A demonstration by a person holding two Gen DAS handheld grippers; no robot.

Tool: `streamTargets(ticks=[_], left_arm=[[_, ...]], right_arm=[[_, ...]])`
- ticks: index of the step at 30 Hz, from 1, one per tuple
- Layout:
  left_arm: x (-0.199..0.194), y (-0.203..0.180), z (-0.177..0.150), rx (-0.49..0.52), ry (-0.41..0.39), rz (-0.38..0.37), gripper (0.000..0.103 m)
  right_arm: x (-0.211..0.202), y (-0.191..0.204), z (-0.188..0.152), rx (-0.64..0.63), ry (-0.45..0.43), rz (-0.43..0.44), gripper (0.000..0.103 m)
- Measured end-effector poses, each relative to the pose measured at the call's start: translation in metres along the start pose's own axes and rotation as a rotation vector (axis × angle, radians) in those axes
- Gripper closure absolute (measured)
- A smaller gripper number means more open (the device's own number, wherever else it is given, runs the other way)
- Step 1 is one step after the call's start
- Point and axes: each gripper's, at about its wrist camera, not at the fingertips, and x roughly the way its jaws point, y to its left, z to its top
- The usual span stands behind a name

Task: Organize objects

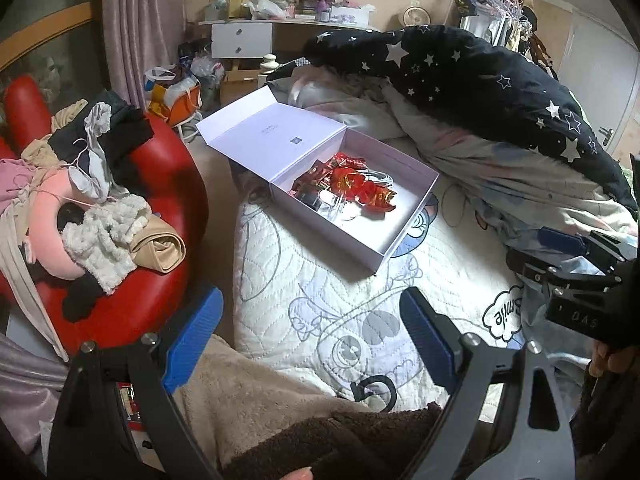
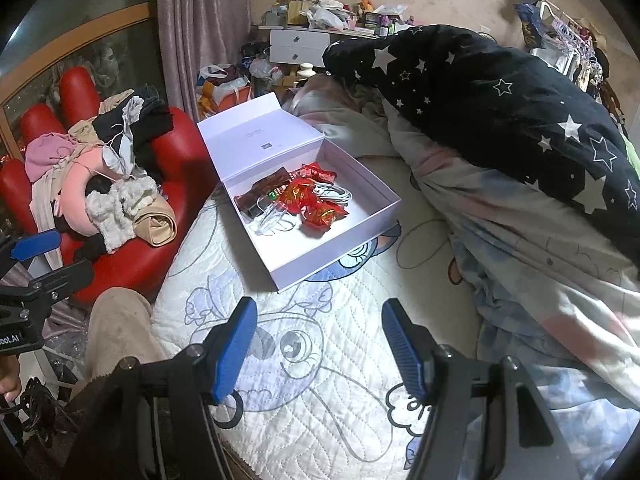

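Note:
A white box (image 1: 400,236) with its lid (image 1: 264,132) folded back lies on the quilted bed; it also shows in the right wrist view (image 2: 340,248). Inside it are red snack packets (image 1: 356,186) (image 2: 316,208), a coiled white cable (image 2: 332,192), brown bars (image 2: 268,188) and a clear item (image 2: 272,216). My left gripper (image 1: 312,336) is open and empty, held above the bed's near edge, short of the box. My right gripper (image 2: 318,340) is open and empty, above the quilt in front of the box. Each gripper shows at the edge of the other's view.
A red hand-shaped chair (image 1: 160,184) piled with clothes (image 1: 92,200) stands left of the bed. A black starred duvet (image 1: 500,80) and crumpled bedding (image 2: 540,240) heap on the right. A cluttered desk (image 1: 280,20) and bags (image 1: 176,96) stand at the back.

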Motion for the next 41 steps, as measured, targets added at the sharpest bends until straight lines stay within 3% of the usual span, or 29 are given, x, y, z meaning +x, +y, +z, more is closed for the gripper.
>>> streamTargets(ticks=[20,41], left_arm=[[0.004,0.001,0.0,-0.003,0.026,-0.002,0.013],[0.01,0.0,-0.006,0.006,0.072,0.054,0.013]], right_arm=[[-0.001,0.009,0.007,-0.018,0.001,0.016,0.038],[0.006,0.015,0.004,-0.04,0.028,0.033,0.038]])
